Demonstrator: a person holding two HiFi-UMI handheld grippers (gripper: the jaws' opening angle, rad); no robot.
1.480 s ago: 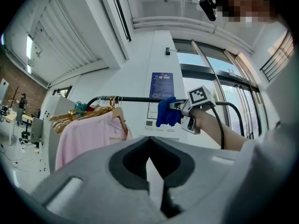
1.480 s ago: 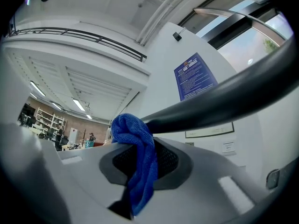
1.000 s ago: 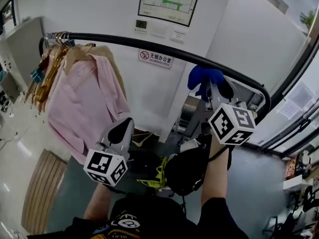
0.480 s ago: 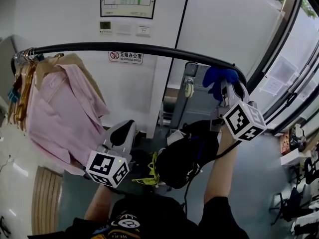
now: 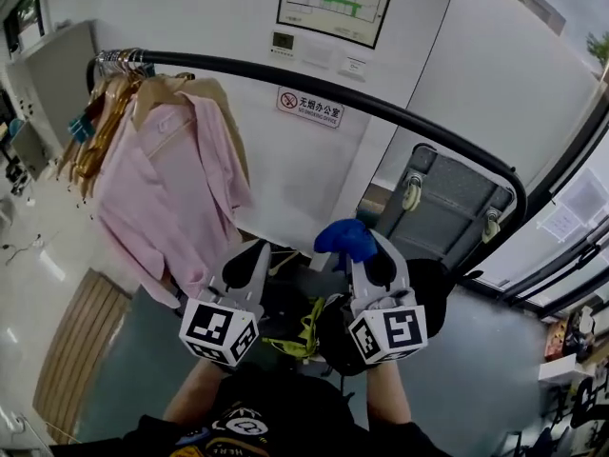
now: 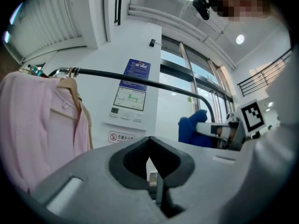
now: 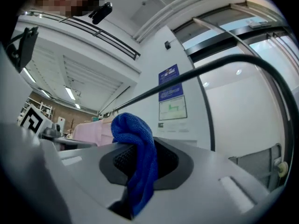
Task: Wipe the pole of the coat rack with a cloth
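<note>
The black pole (image 5: 381, 109) of the coat rack runs across the head view from upper left and bends down at the right. My right gripper (image 5: 366, 260) is shut on a blue cloth (image 5: 346, 239), held well below the pole and clear of it. In the right gripper view the blue cloth (image 7: 138, 160) hangs from between the closed jaws with the pole (image 7: 219, 64) above. My left gripper (image 5: 253, 263) is shut and holds nothing, beside the right one. The left gripper view shows the pole (image 6: 135, 80) and the blue cloth (image 6: 192, 129) at the right.
A pink shirt (image 5: 166, 193) on wooden hangers (image 5: 107, 112) hangs at the pole's left end. A folded grey trolley (image 5: 447, 208) leans on the white wall under the pole's right bend. A black bag (image 5: 328, 327) and a yellow-green item (image 5: 303, 329) lie on the floor below.
My right gripper has dropped from the pole's right end down and left to beside the left gripper, still holding the cloth. The head view has swung back left.
</note>
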